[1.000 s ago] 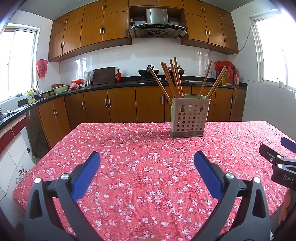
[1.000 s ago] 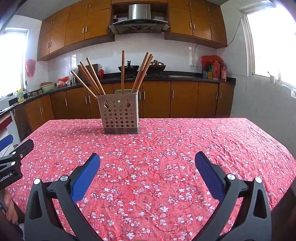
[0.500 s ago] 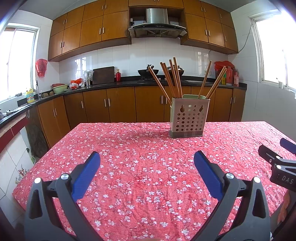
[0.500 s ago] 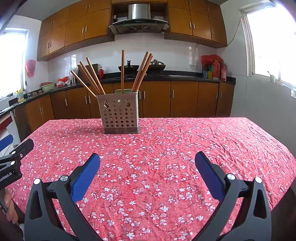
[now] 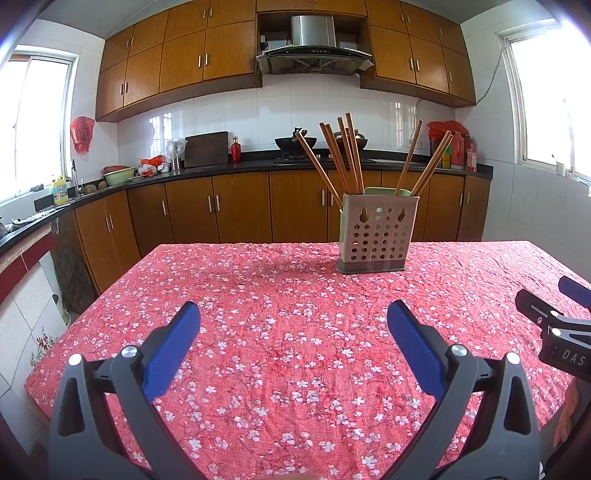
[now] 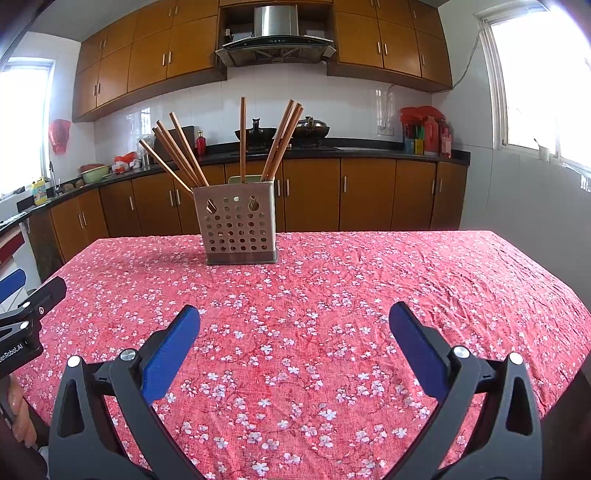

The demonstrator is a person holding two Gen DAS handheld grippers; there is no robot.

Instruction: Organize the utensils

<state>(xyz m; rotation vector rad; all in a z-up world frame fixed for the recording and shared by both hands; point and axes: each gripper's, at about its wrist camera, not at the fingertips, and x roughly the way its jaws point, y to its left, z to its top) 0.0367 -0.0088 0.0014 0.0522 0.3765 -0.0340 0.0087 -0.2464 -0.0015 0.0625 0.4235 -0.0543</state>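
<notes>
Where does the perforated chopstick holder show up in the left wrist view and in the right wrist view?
Left wrist: the chopstick holder stands right of centre, at the far side of the red floral tablecloth.
Right wrist: the holder stands left of centre, again towards the far edge.
Shared landmark: the steel range hood on the back wall.

This is a home kitchen. Wooden wall cabinets run across the top of the frame, with a steel range hood at upper centre above a wok on the stove. A dark countertop over matching base cabinets crosses the middle, carrying a cutting board, a red bottle and a green bowl. White tiled walls and bright windows frame the sides, and a floral red tablecloth fills the lower half.
</notes>
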